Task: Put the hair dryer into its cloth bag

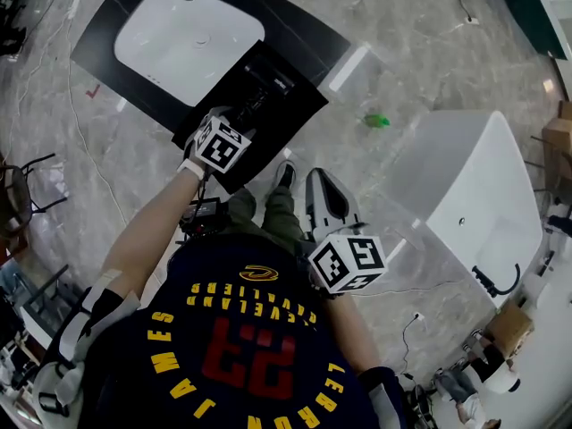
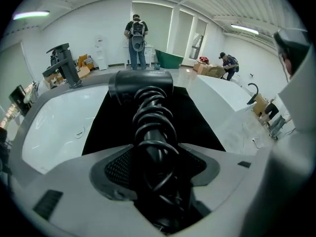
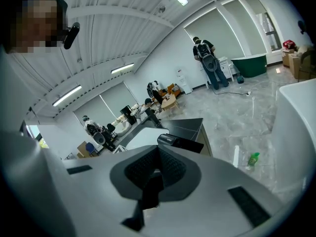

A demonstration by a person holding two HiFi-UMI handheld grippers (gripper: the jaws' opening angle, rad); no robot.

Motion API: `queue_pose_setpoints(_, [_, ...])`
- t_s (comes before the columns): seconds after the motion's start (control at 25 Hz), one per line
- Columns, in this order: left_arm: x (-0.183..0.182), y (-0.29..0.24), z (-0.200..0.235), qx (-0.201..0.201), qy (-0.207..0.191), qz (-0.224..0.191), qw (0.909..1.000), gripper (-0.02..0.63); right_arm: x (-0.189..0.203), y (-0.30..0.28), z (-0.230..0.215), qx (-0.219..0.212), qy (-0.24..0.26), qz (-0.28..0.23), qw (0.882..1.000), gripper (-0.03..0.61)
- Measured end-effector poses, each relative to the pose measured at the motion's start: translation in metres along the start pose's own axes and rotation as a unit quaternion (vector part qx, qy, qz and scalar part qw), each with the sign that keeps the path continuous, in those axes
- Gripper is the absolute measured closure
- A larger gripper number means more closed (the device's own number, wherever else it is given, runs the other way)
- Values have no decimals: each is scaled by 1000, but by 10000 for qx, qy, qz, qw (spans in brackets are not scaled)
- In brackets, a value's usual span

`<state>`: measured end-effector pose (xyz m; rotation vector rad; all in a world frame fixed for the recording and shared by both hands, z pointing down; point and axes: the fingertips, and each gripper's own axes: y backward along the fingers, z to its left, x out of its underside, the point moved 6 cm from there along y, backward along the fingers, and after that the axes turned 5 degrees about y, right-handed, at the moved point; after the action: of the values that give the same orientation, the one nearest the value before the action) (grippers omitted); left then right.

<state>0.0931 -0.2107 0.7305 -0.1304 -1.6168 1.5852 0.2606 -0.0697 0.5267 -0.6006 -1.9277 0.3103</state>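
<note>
A black hair dryer (image 1: 257, 96), its cord coiled round the handle, lies on a flat black cloth bag (image 1: 295, 105) at the near edge of the dark counter. In the left gripper view the dryer (image 2: 148, 117) runs straight away from me over the bag (image 2: 200, 122). My left gripper (image 2: 158, 164) is open, its jaws spread to either side of the corded handle. In the head view the left gripper (image 1: 228, 129) points down at the dryer. My right gripper (image 1: 323, 197) hangs shut and empty near my legs, its jaws (image 3: 155, 174) closed together, aimed at the counter corner.
A white sink basin (image 1: 188, 34) with a dark faucet (image 2: 61, 65) is set in the counter behind the bag. A white bathtub (image 1: 483, 186) stands to the right. A green bottle (image 1: 377, 121) lies on the marble floor. People stand far off (image 2: 136, 38).
</note>
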Motion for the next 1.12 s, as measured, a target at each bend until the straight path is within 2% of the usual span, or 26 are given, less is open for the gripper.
queue_pose_setpoints(0.28, [-2,5,1,9,191,-122,9997,374,1,-8,8,-202,126,185,9995,571])
queue_pose_setpoints(0.52, [2,22,5,104,203,-113,9997,382,-3,-17,10,-361,239,307,9986,571])
queue_pose_setpoints(0.64, [7,41,7,65,292,-321,9990,385,-1,-25,11,-437,366,433,9974,571])
queue_pose_setpoints(0.8, [30,78,16,26,672,-664,9955,385,19,-53,7,-574,763,900,9914,571])
queue_pose_setpoints(0.88, [49,100,24,-148,699,-777,9944,385,32,-70,11,-799,948,1285,9839,571])
queue_pose_setpoints(0.96, [74,124,28,-369,722,-805,9935,385,48,-87,21,-1142,1167,1804,9699,571])
queue_pose_setpoints(1.12, [132,168,37,-739,811,-696,9915,385,78,-118,56,-1732,2106,2614,9259,571])
